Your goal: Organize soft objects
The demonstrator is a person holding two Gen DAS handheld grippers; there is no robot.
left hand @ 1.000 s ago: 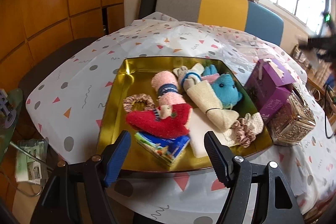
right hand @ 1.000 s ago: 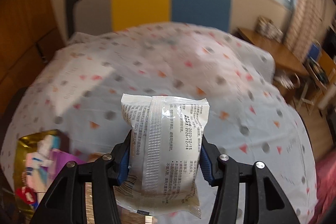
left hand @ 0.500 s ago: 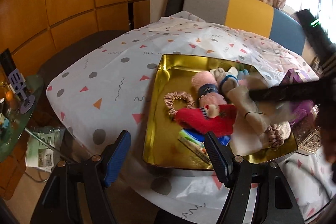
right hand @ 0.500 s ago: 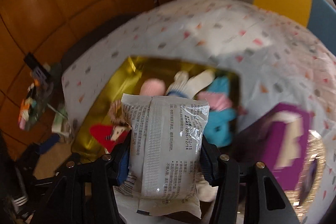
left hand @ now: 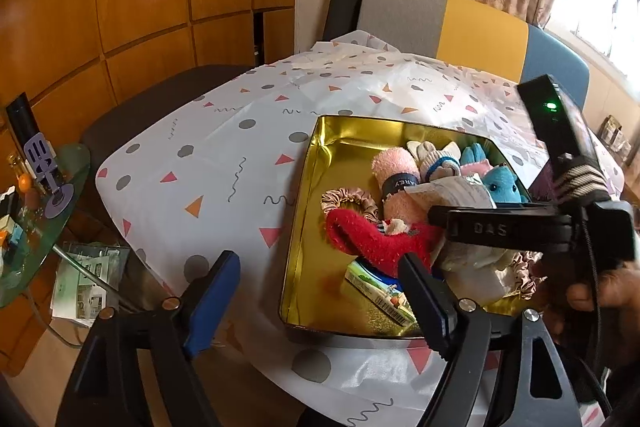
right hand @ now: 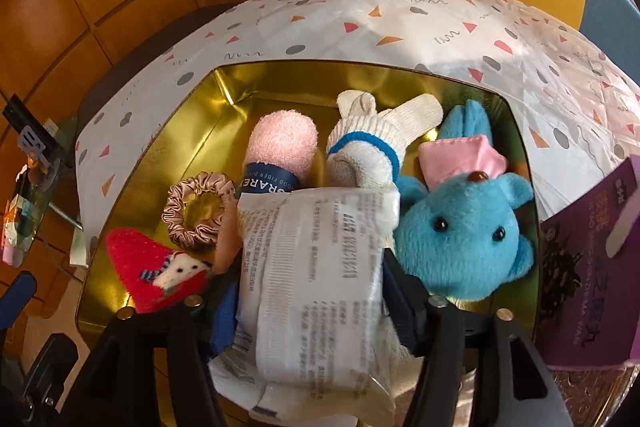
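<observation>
A gold tray [right hand: 132, 187] on the patterned tablecloth holds a pink rolled towel [right hand: 280, 147], a white sock with a blue band [right hand: 360, 155], a blue teddy bear [right hand: 460, 239], a red stocking [right hand: 152, 271] and a beige scrunchie [right hand: 200, 207]. A white plastic packet [right hand: 320, 267] lies on top of them between the fingers of my right gripper [right hand: 312, 275]. Its jaws are opening and the pads no longer squeeze the packet. My left gripper [left hand: 318, 263] hovers over the tray's near left edge, jaws opening, nothing between them.
A purple box [right hand: 580, 267] stands right of the tray. A colourful small packet [left hand: 380, 291] lies in the tray's near corner. A person's hand [left hand: 592, 291] holds the right gripper's handle. A grey, yellow and blue chair [left hand: 440, 23] stands behind the table; a glass side table [left hand: 36, 227] is left.
My right gripper swung from over the bare tablecloth down into the tray with the packet, and its jaws widened around it. My left gripper shifted left and opened slightly.
</observation>
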